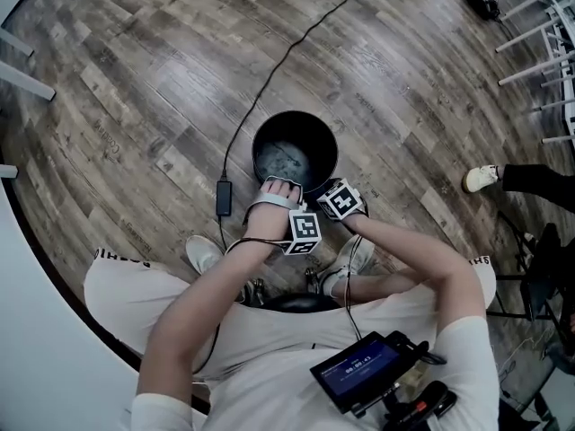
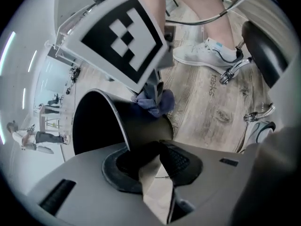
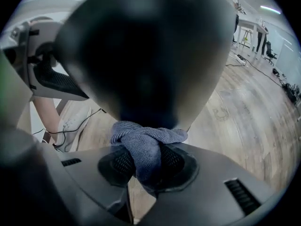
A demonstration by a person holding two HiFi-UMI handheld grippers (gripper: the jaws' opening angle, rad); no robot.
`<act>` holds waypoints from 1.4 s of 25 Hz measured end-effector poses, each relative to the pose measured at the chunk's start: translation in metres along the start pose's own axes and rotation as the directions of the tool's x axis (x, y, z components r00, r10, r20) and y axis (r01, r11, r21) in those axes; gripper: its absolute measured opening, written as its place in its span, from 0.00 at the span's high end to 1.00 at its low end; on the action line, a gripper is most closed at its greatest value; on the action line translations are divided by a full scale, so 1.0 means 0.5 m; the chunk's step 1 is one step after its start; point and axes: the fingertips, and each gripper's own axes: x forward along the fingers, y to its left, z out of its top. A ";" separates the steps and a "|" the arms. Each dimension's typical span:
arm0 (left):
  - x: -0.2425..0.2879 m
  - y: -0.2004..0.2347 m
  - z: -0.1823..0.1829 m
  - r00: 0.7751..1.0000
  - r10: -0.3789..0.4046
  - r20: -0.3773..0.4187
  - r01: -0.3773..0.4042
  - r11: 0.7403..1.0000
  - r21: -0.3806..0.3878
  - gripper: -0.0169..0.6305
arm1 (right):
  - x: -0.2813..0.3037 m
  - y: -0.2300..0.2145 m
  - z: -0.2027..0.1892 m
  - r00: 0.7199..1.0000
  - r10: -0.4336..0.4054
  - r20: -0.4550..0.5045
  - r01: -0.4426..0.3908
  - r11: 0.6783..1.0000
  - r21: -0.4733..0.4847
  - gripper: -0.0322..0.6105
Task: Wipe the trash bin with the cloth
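A black cable trails over the wooden floor to a small adapter lying just left of the trash bin, so the lead sits close beside the work. The bin stands upright and open-topped in front of the seated person's white shoes. The left gripper reaches down at the near rim, its jaws pinching the bin's thin wall between the pads. Just to its right, the right gripper has its jaws pressed together on the blue-grey cloth, bunched against the outside of the dark wall. Further right, another person's white shoe rests on the floor, with white chair legs beyond
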 end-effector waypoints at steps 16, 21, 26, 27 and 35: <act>0.000 0.006 0.022 0.997 -0.009 0.083 0.014 0.998 -0.055 0.79 | 0.205 -0.044 -0.087 1.000 0.013 -0.017 -0.013 0.999 0.038 0.79; -0.001 0.002 0.031 0.991 -0.005 0.132 0.014 0.998 -0.065 0.79 | 0.179 -0.021 -0.095 0.995 0.042 -0.091 -0.036 0.997 0.070 0.79; -0.013 0.009 0.011 0.991 -0.003 0.131 0.012 0.998 -0.068 0.74 | 0.091 0.014 -0.101 0.992 0.064 -0.111 -0.056 0.995 0.077 0.79; -0.014 0.007 0.002 0.991 -0.014 0.129 0.024 0.997 -0.071 0.73 | 0.071 0.022 -0.108 0.991 0.066 -0.118 -0.059 0.996 0.060 0.79; 0.003 -0.009 -0.043 0.997 -0.017 0.071 0.015 0.999 0.036 0.72 | -0.099 0.069 -0.036 0.995 0.104 0.005 -0.104 0.994 0.039 0.79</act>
